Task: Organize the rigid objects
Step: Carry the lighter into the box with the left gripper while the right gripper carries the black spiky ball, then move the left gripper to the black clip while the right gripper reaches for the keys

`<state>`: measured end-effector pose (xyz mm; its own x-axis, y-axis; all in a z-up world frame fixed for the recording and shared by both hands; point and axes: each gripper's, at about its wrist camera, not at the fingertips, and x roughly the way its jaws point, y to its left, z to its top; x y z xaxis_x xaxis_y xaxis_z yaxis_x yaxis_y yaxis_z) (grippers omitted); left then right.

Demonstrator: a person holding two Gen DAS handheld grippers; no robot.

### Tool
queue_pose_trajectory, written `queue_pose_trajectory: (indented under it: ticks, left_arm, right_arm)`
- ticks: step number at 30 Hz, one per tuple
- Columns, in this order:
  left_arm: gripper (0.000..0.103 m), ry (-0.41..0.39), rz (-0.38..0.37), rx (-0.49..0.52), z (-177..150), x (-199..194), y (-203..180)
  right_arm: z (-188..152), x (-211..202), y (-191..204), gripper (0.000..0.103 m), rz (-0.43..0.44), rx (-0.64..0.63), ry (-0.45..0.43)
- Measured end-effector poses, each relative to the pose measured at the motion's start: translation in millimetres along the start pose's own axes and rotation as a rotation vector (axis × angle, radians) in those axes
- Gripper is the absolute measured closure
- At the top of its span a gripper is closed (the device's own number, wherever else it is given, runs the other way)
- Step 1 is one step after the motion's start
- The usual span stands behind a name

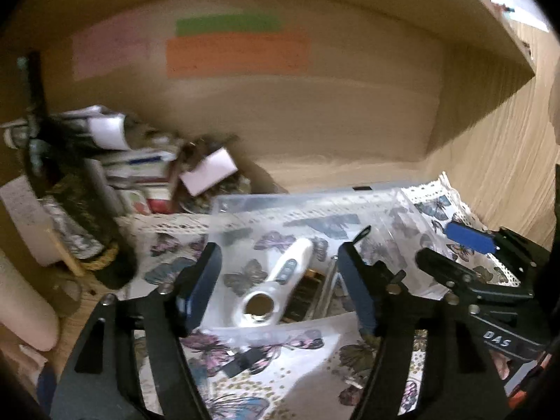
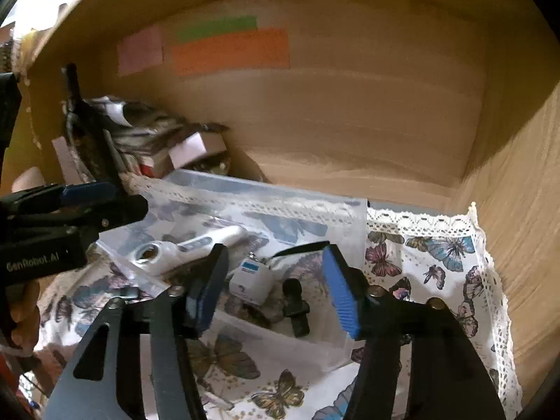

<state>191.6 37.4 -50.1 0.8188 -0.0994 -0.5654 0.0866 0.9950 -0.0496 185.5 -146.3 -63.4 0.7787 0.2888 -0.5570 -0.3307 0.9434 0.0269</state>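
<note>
A clear plastic bin sits on a butterfly-print cloth inside a wooden shelf. In it lie a white handheld device, a small white cylinder with a blue label, a black adapter and a brown flat object. My left gripper is open and empty, hovering over the bin's near side. My right gripper is open and empty over the bin. A black USB plug lies on the cloth in front of the bin.
A pile of boxes, papers and dark items fills the shelf's back left corner. Coloured paper strips are stuck on the back wall. The shelf's side wall stands at the right.
</note>
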Motion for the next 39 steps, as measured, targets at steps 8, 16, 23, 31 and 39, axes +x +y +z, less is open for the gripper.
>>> queue_pose_trajectory:
  ticks: [8, 16, 23, 31, 39]
  left_arm:
    - [0.022, 0.021, 0.080, -0.017, -24.2, -18.2, 29.8]
    - [0.021, 0.205, 0.116, -0.050, -67.2, 16.3, 53.1]
    - [0.021, 0.276, 0.121, -0.018, -85.0, 36.2, 48.2]
    - [0.037, 0.315, 0.093, -0.006, -86.3, 55.1, 42.1]
    - [0.054, 0.295, 0.065, 0.010, -85.3, 56.3, 37.0]
  right_arm:
    - [-8.9, -22.9, 14.6, 0.039, 0.031, -0.028, -0.026]
    - [-31.4, -28.6, 28.8, 0.030, 0.054, -0.045, 0.017]
    - [-55.6, -12.9, 39.5, 0.029, 0.085, -0.038, 0.122]
    - [-81.1, 12.8, 48.3, 0.030, 0.136, -0.067, 0.267]
    - [-88.2, 33.6, 59.9, 0.035, 0.138, -0.135, 0.358]
